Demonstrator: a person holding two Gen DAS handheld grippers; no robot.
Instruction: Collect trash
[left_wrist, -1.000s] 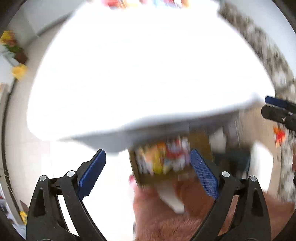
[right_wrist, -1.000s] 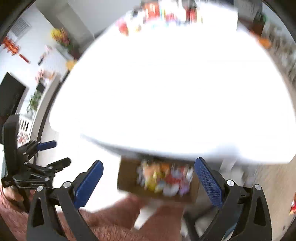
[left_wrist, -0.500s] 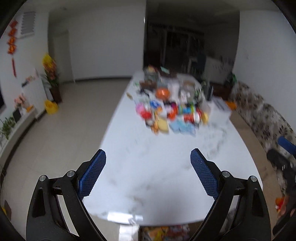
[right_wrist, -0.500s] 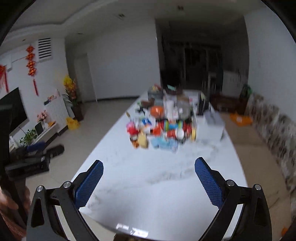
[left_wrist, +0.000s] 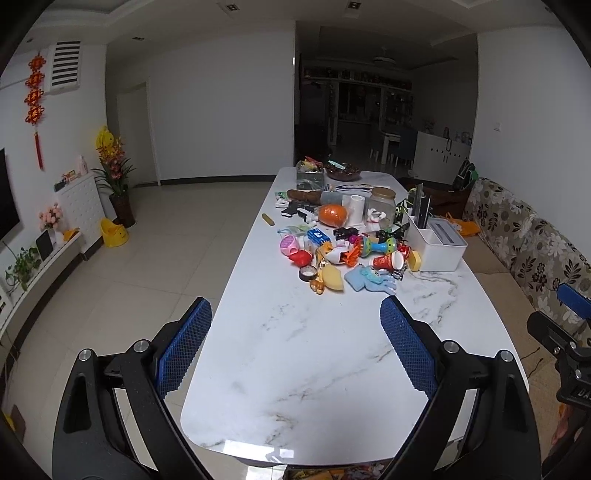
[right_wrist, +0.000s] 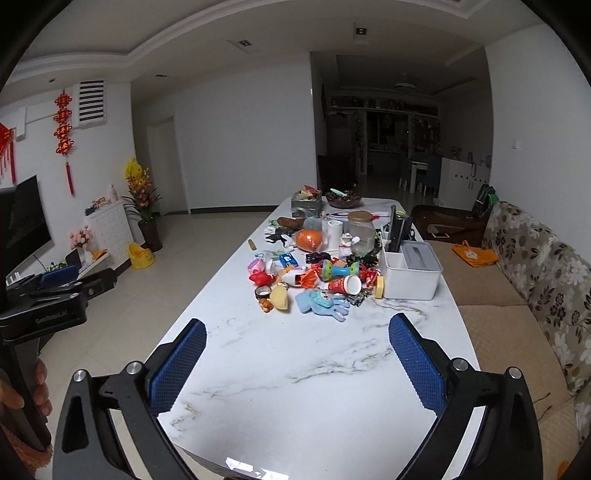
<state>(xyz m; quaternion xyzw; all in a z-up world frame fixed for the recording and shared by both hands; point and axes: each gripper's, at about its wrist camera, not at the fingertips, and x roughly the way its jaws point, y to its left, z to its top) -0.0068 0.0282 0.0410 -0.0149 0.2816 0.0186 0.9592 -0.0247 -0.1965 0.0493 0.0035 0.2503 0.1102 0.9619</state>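
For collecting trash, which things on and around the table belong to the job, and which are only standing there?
Belonging to the job:
- pile of clutter on the marble table
- left hand-held gripper, open
- right hand-held gripper, open

Just standing there:
- sofa
- flower pot
- yellow potty

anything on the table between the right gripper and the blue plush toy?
No. Between the right gripper and blue plush toy the table is bare marble, in the right wrist view.
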